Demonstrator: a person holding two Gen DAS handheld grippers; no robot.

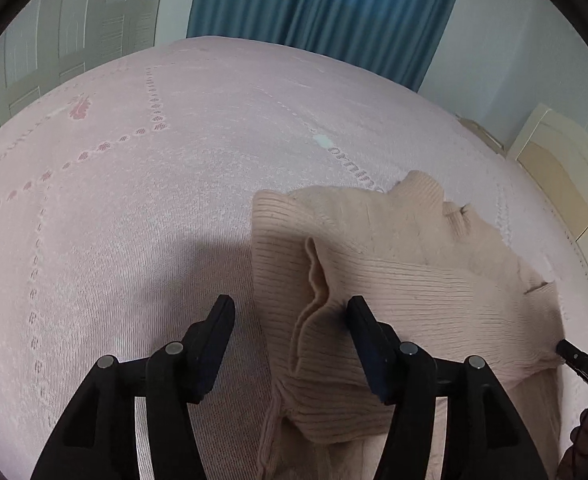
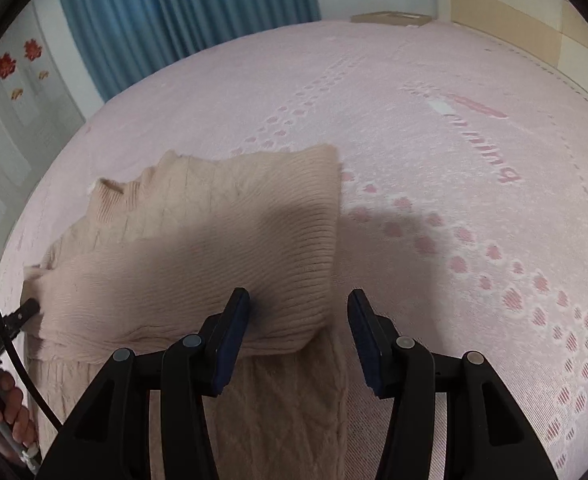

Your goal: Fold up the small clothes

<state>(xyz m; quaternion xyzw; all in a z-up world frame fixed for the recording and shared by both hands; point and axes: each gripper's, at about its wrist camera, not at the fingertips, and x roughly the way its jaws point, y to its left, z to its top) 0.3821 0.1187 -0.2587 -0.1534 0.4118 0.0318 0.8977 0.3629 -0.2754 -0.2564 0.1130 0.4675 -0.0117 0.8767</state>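
A beige ribbed knit sweater (image 1: 393,248) lies folded over on itself on a pink bed cover (image 1: 154,184). My left gripper (image 1: 290,306) is open, and a raised fold at the sweater's edge runs between its fingers without either pad pressing on it. The right gripper's tip (image 1: 571,354) shows at the sweater's far right edge. In the right wrist view my right gripper (image 2: 298,298) is open over the near corner of the sweater (image 2: 214,248), where the folded ribbed layer lies over a cable-knit part. The left gripper's tip (image 2: 28,308) touches the sweater's left edge.
The pink bed cover (image 2: 473,152) with a paw-print pattern stretches wide around the sweater. A blue curtain (image 1: 333,8) hangs behind the bed. A pale wooden panel (image 1: 553,168) lines the bed's right side. A hand (image 2: 10,404) grips the left tool's handle.
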